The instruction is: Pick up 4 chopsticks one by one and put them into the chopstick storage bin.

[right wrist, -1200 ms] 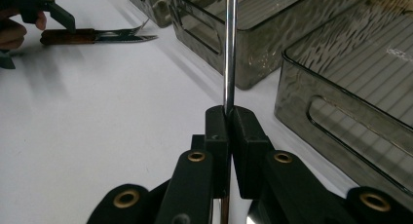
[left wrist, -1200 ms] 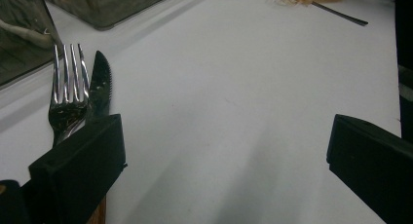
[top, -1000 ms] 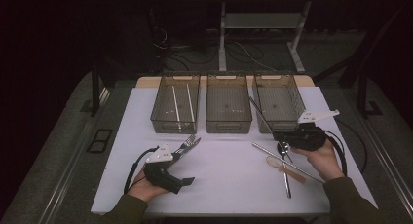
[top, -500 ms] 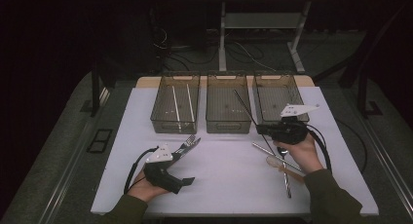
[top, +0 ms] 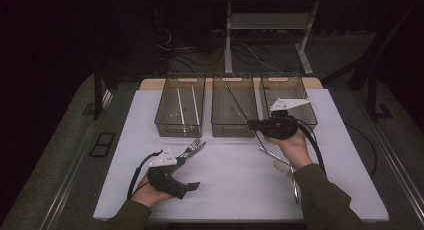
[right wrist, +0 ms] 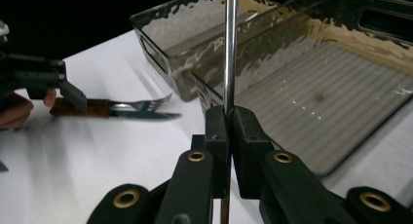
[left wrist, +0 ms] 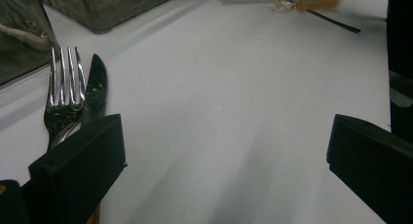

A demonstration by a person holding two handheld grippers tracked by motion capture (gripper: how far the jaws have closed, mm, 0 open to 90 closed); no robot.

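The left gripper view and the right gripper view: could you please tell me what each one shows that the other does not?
The left gripper view alone has its own wide-open jaws over bare table, plus the leftover utensils lying at the far side.

The right gripper view alone has the jaws of the right gripper shut on a thin metal rod, which rises in front of the ribbed floor of the middle bin. It also shows the left gripper farther off.

Both share the fork and the serrated knife lying side by side on the white table, and smoky clear bins.
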